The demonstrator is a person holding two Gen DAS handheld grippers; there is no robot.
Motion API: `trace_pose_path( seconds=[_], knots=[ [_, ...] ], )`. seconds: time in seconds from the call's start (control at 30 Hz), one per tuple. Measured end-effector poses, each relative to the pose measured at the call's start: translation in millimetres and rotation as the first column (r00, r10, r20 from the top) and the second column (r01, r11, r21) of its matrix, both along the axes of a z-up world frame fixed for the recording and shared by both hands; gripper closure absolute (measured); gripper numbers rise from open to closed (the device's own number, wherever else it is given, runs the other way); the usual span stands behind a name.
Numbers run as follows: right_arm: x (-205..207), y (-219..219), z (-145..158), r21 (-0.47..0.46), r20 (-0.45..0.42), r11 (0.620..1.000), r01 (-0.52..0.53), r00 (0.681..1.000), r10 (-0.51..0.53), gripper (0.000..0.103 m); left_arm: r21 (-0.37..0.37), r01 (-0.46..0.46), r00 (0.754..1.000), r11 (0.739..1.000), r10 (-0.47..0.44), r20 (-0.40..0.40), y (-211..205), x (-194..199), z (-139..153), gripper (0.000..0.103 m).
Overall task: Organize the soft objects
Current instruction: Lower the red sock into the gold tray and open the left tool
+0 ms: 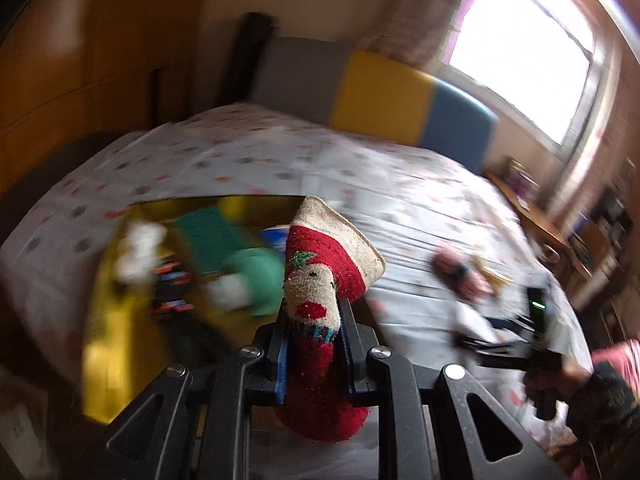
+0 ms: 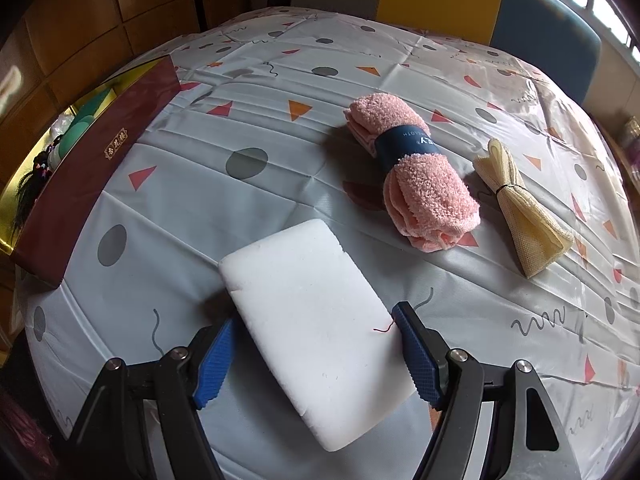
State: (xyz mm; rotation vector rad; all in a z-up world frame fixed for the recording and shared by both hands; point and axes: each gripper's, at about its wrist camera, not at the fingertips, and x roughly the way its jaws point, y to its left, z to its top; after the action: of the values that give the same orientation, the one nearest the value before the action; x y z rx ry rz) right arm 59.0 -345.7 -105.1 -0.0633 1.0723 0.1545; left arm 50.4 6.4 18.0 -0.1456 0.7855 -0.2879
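Note:
My left gripper (image 1: 312, 316) is shut on a red and cream Christmas sock (image 1: 320, 276) and holds it in the air beside the gold-lined box (image 1: 108, 320). The box has a dark red outer wall (image 2: 96, 152) and holds green, white and dark soft items. My right gripper (image 2: 316, 332) is open, its blue pads on either side of a white foam sponge (image 2: 316, 312) lying on the patterned bedsheet. A rolled pink towel (image 2: 416, 168) with a navy band and a tied cream mesh cloth (image 2: 520, 208) lie further ahead. The right gripper also shows in the left wrist view (image 1: 472, 340).
The bed (image 2: 280, 80) has a grey, yellow and blue headboard (image 1: 380, 92) at its far end. A wooden wardrobe (image 1: 80, 40) stands left. A window (image 1: 528, 52) and a cluttered wooden desk (image 1: 540, 216) are on the right. The left wrist view is motion-blurred.

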Motion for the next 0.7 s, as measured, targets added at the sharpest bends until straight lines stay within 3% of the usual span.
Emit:
trace_pose_path(
  seconds=[0.13,0.23,0.43,0.57,0.7],
  knots=[
    [0.3,-0.3,0.2,-0.003,0.0,1.0,-0.004,1.0,0.004,0.028,0.036,-0.153,0.985,0.987,0.156,-0.072,54.6,10.5,-24.8,0.084],
    [0.4,-0.3,0.1,-0.003,0.0,1.0,-0.004,1.0,0.004,0.028,0.061,-0.207,0.973,0.976,0.212,-0.089,72.7,10.9,-36.9,0.084],
    [0.5,0.2,0.2,-0.01,0.0,1.0,-0.003,1.0,0.003,0.028,0.101,-0.244,0.961,0.964,0.255,-0.107,80.5,17.7,-54.1,0.084],
    [0.5,0.1,0.2,-0.011,-0.001,1.0,-0.003,1.0,0.003,0.028,0.154,-0.284,0.946,0.946,0.303,-0.117,84.8,25.6,-66.0,0.076],
    [0.5,0.2,-0.1,-0.011,-0.001,1.0,-0.003,1.0,0.003,0.028,0.153,-0.311,0.934,0.938,0.331,-0.132,91.1,28.9,-72.4,0.07]
  ],
)
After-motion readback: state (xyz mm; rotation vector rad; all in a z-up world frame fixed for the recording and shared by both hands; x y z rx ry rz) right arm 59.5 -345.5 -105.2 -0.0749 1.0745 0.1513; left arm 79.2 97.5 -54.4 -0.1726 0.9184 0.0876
